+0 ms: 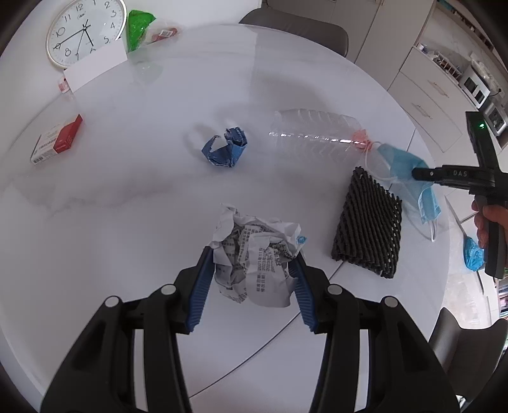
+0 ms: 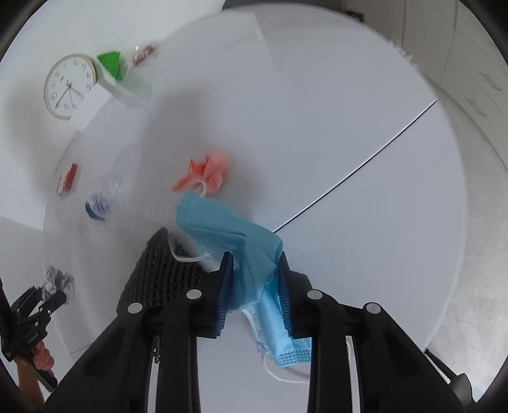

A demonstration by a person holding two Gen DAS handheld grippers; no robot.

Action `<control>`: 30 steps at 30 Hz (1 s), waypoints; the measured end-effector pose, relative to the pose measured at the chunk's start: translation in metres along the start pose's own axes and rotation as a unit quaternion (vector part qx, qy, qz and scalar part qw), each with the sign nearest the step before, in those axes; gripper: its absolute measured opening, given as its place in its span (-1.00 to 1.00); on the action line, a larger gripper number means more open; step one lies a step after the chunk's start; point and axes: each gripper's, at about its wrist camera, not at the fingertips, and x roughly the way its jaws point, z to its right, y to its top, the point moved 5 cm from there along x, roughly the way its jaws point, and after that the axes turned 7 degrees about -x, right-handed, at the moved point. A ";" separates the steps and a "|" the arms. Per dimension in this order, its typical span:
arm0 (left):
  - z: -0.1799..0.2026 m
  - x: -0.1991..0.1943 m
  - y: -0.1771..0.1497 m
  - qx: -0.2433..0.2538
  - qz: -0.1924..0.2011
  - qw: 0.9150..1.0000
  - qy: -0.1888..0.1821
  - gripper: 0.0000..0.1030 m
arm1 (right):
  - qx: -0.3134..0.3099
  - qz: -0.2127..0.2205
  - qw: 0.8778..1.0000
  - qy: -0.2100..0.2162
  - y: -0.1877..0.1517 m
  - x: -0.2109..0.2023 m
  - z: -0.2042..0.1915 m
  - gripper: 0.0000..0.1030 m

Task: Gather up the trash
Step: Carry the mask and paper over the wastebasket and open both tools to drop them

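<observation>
In the left wrist view my left gripper (image 1: 253,254) is shut on a crumpled ball of printed white paper (image 1: 254,279), held above the white round table (image 1: 127,206). In the right wrist view my right gripper (image 2: 254,255) has its blue pads pressed on a light blue face mask (image 2: 222,222), which drapes out both sides. That mask (image 1: 397,159) and the right gripper (image 1: 419,174) also show at the right of the left wrist view. On the table lie a crumpled blue paper (image 1: 227,149), a crushed clear bottle (image 1: 314,133), a pink scrap (image 1: 360,136) and a black foam net (image 1: 368,222).
At the far left of the table are a wall clock (image 1: 84,31), a white card (image 1: 95,66), a green bag (image 1: 138,27) and a red-and-white box (image 1: 57,141). A grey chair (image 1: 295,25) stands behind the table. White cabinets (image 1: 428,92) lie to the right.
</observation>
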 end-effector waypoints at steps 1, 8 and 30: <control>0.002 -0.002 0.000 0.004 0.002 1.000 0.000 -0.08 | 0.005 0.011 1.000 -0.003 0.000 -0.007 0.001 -0.46; 0.029 -0.023 -0.007 0.040 0.017 0.999 -0.017 -0.08 | 0.041 0.085 0.995 -0.013 -0.021 -0.058 0.002 -0.46; 0.237 -0.058 -0.145 0.237 -0.045 0.962 -0.129 -0.08 | 0.177 -0.020 0.975 -0.135 -0.351 -0.071 0.100 -0.10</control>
